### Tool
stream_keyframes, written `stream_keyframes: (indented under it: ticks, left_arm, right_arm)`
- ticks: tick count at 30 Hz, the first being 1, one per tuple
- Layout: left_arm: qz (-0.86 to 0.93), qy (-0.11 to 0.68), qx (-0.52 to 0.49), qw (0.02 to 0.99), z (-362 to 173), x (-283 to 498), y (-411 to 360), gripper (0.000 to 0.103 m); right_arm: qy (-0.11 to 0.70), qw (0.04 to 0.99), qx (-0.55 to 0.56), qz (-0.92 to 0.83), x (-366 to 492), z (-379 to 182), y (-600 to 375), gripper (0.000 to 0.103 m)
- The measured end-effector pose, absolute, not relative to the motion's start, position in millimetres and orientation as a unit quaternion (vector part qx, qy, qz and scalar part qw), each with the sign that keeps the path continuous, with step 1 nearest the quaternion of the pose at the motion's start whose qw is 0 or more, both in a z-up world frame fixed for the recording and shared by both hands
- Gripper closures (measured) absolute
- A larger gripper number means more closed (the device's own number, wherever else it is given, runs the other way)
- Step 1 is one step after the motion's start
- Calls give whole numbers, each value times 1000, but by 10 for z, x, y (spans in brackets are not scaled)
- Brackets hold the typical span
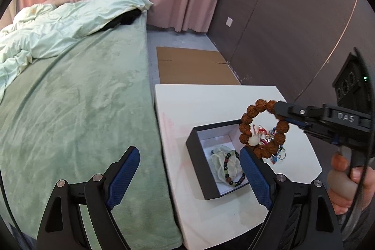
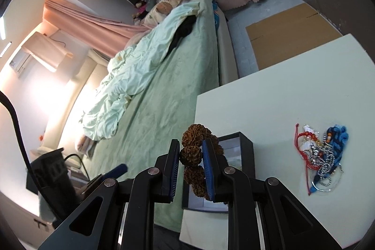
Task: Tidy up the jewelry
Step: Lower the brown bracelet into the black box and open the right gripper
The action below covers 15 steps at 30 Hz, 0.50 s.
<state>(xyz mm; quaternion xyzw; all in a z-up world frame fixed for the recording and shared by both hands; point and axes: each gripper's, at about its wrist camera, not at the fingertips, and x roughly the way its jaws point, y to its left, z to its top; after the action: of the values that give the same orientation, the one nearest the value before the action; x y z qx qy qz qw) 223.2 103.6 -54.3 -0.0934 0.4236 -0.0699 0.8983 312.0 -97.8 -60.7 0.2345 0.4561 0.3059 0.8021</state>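
Observation:
A black box (image 1: 199, 170) with a white lining stands on the white table (image 1: 211, 104). A dark beaded bracelet (image 1: 230, 168) lies in it on pale padding. My right gripper (image 1: 280, 113) is shut on a bracelet of big brown knobbly beads (image 1: 262, 128), which hangs in the air over the box's far right corner. In the right wrist view the brown beads (image 2: 191, 155) sit pinched between the blue pads (image 2: 207, 163), with the box (image 2: 243, 151) just beyond. My left gripper (image 1: 188, 161) is open and holds nothing, its right finger over the box's right edge.
A tangle of red, blue and silver jewelry (image 2: 324, 156) lies on the table right of the box. A bed with a green cover (image 1: 82, 109) borders the table on the left. Flat cardboard (image 1: 196, 65) lies on the floor beyond the table. A hand (image 1: 344, 182) grips the right tool.

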Motion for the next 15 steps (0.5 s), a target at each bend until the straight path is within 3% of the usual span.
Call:
stream_keyframes:
  ticks: [2, 6, 15]
  left_arm:
    - [-66, 423, -97, 898, -536, 2233, 1068, 15]
    - [-63, 421, -100, 899, -522, 2230, 1102, 15]
    - [-79, 426, -95, 896, -562, 2274, 943, 15]
  right_arm:
    - [476, 784, 244, 315, 3192, -722, -909, 80]
    - [495, 767, 266, 310, 3226, -855, -938, 65]
    - [472, 781, 284, 293, 3025, -810, -1346, 64]
